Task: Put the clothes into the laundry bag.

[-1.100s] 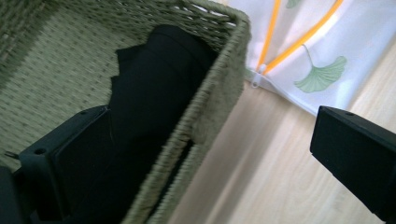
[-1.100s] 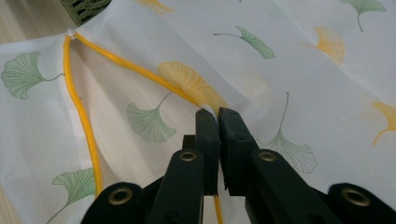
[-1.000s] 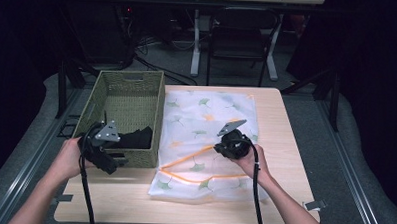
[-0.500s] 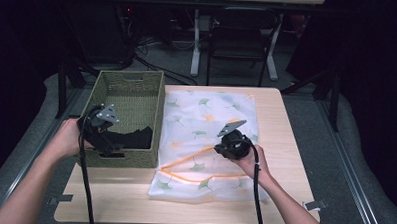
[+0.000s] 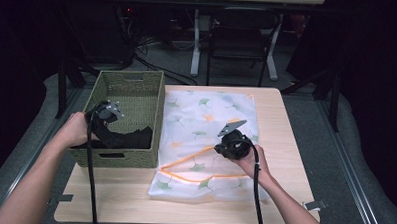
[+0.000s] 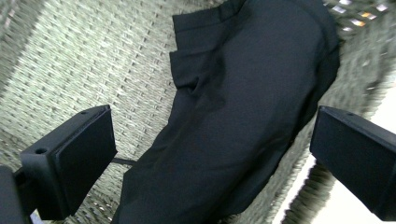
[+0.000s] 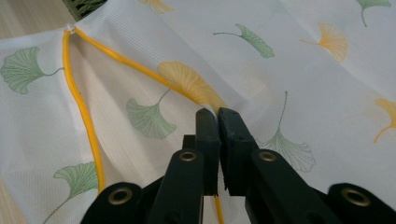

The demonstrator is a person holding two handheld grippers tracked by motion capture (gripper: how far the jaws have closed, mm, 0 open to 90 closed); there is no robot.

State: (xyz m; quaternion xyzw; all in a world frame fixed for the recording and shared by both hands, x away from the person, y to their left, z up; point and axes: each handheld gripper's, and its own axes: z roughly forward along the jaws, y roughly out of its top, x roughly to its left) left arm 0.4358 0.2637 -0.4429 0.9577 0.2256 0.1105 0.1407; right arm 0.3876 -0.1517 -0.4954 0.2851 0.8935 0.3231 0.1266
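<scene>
1. Left of centre, the left hand-held gripper (image 5: 105, 120) gapes wide over dark cloth (image 6: 243, 107) in the basket (image 5: 137, 85); the cloth's lower end is cut off.
2. Centre right, the right hand-held gripper (image 7: 217, 116) pinches the leaf-printed bag (image 7: 299, 70) on the table (image 5: 281, 120).

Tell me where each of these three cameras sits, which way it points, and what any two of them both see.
High view: above the person's side, looking forward and down at the table; both forearms, left tool, right tool.
Left gripper view: rides the left tool, jaws wide apart over the black garment in the woven basket.
Right gripper view: rides the right tool, shut on the leaf-print mesh bag.
Shared: the high view also shows the basket, garment and bag.
</scene>
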